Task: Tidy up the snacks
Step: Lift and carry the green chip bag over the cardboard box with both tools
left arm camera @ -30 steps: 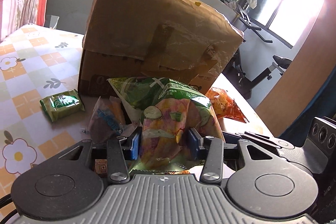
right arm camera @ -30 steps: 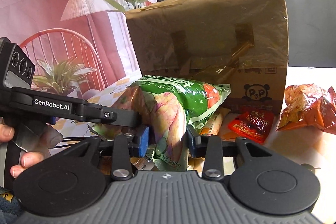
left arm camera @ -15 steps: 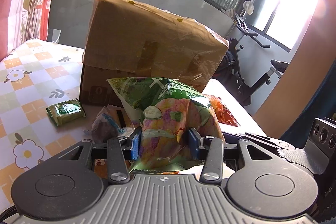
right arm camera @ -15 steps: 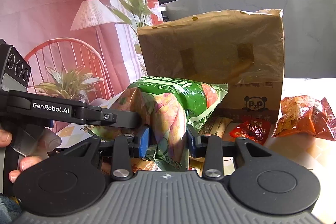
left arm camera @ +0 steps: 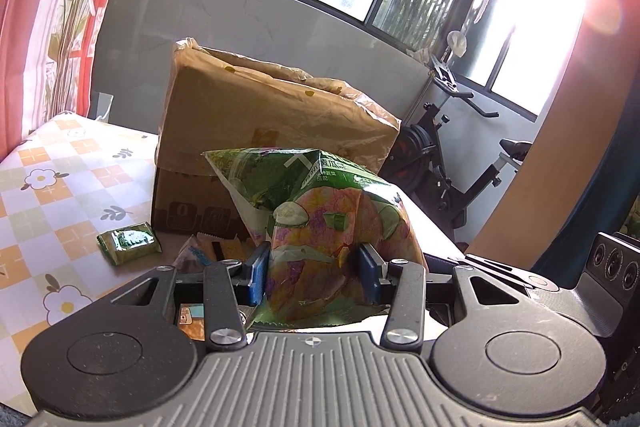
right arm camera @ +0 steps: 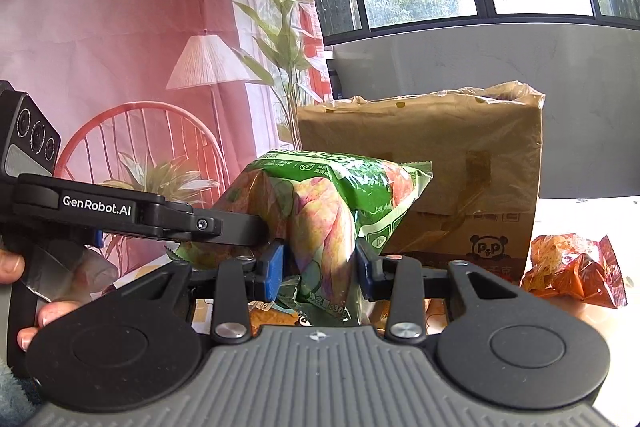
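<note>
two tongs share one load: cardboard box [left arm camera: 276,131] stands at 12 o'clock beyond the green chip bag [left arm camera: 332,227], which hangs clear of the desk [left arm camera: 60,195]. left tongs [left arm camera: 314,273] & right tongs [right arm camera: 320,269] both clenched on bag's near end, long axis pointing at box.

Chip bag [left arm camera: 320,227] before the cardboard box [left arm camera: 256,123], small packet [left arm camera: 130,241] left.
</note>
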Available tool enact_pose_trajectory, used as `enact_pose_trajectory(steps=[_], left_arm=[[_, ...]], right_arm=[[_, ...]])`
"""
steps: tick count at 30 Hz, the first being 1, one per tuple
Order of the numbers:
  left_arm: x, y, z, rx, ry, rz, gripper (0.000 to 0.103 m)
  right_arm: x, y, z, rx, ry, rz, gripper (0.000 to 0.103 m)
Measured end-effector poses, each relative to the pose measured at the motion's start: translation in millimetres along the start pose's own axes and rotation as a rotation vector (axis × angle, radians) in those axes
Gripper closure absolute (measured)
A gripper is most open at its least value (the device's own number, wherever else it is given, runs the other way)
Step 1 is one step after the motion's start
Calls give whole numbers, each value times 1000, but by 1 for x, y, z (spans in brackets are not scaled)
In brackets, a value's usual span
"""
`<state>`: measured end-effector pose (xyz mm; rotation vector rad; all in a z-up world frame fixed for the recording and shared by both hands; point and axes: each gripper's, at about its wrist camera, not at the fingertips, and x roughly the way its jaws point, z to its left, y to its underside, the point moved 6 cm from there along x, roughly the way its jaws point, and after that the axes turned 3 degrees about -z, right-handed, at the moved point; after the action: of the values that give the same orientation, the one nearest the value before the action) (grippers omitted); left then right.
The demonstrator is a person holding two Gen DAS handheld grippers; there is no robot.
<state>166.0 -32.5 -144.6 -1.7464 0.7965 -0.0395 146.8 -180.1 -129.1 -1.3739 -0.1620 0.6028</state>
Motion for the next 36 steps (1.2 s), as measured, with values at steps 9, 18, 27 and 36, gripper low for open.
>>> enact_pose_trajectory(steps=[9, 18, 27, 36], left_arm=[[0, -16, 1, 10, 33, -41, 55], [18, -89, -11, 81, 81, -118, 54], [71, -145, 1, 93, 66, -95, 54], [110, -172, 29, 74, -26, -70, 54]], right_arm=[[2, -16, -2, -22, -10, -10, 64], [19, -86, -14, -50, -9, -83, 64], [74, -140, -49, -52, -11, -66, 64], [145, -161, -86, 24, -25, -4, 64]])
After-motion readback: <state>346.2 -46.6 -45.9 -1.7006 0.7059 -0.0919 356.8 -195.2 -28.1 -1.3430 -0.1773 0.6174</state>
